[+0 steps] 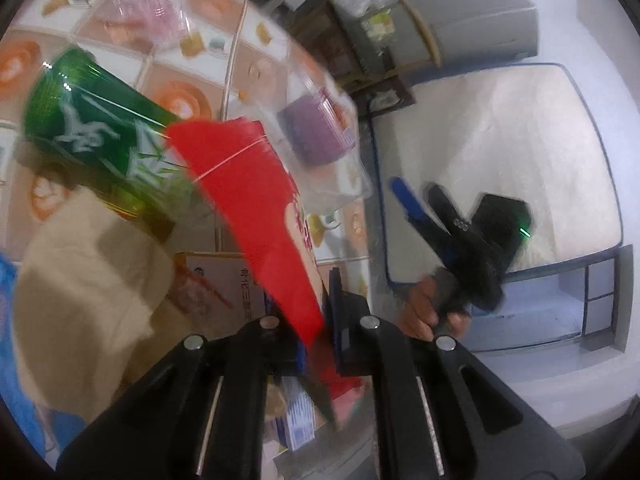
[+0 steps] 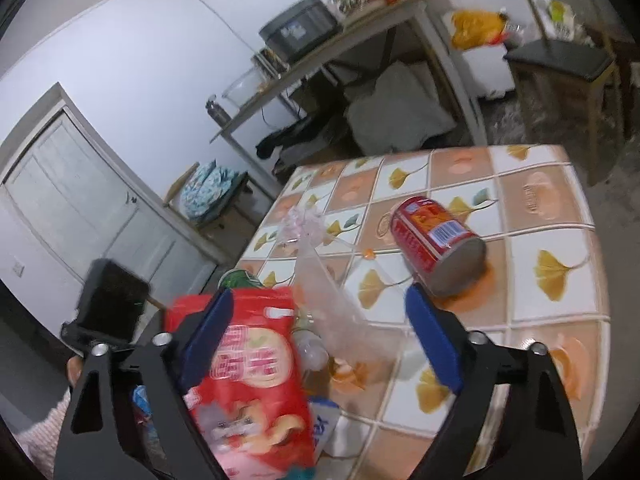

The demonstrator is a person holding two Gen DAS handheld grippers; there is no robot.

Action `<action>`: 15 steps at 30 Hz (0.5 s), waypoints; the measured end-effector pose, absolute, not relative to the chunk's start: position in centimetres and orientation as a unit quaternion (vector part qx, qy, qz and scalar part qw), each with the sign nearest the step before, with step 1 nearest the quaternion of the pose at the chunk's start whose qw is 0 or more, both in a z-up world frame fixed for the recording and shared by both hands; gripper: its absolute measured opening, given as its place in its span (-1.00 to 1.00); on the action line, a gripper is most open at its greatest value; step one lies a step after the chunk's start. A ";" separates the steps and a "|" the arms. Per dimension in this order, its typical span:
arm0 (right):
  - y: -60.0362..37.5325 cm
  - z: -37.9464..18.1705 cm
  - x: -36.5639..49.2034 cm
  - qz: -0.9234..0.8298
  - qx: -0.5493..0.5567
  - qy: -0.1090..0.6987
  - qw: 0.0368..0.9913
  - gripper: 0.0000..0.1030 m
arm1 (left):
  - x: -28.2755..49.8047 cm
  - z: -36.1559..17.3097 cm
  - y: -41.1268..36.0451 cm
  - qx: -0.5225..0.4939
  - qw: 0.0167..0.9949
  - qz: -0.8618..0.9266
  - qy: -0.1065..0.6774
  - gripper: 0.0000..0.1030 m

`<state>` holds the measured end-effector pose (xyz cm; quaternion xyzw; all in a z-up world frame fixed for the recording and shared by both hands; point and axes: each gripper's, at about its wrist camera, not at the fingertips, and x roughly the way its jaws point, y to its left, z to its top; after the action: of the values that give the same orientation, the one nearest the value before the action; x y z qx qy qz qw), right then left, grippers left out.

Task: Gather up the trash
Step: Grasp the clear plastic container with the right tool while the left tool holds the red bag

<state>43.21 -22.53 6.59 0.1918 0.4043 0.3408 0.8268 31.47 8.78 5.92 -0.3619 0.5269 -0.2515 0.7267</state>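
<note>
While the left gripper [image 1: 318, 344] pinches only the bottom edge of the red snack bag [image 1: 248, 200], the catch looks thin.

Because the bag stands up from shut jaws at the table edge, over a heap of packets and a cardboard box [image 1: 224, 280], a quick swing could let the slick film slide free. It could also sweep the green can [image 1: 92, 128] lying just behind it, or the clear plastic tub [image 1: 320, 136] beside that, off the tiled table [image 2: 560, 208]. In the right wrist view the right gripper [image 2: 320, 328] hangs with its fingers well apart and nothing between the pads, the bag and a clear plastic wrapper [image 2: 332, 300] ahead; closing there might snag the wrapper. Further off, the red can [image 2: 436, 240] lies on its side and would roll if bumped.
</note>
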 end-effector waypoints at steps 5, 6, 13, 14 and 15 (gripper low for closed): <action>-19.3 6.4 46.2 0.331 0.139 0.428 0.829 0.53 | 28.9 8.8 12.2 -0.368 0.758 -0.253 0.475 -0.88; -18.6 6.3 46.6 0.331 0.125 0.434 0.828 0.53 | 28.6 9.3 12.7 -0.368 0.762 -0.253 0.469 -0.89; -15.2 4.7 48.5 0.347 0.076 0.489 0.797 0.17 | 26.2 11.3 16.6 -0.370 0.789 -0.244 0.425 -0.89; -14.8 4.7 48.5 0.349 0.070 0.493 0.794 0.02 | 26.1 11.2 16.8 -0.372 0.789 -0.244 0.424 -0.89; -14.5 4.6 48.4 0.350 0.065 0.496 0.792 -0.05 | 25.8 11.2 17.1 -0.373 0.789 -0.244 0.422 -0.89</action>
<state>48.43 -14.52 4.58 0.0652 0.4964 0.3501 0.7917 25.83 17.10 11.18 -0.3734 0.4225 -0.2443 0.7889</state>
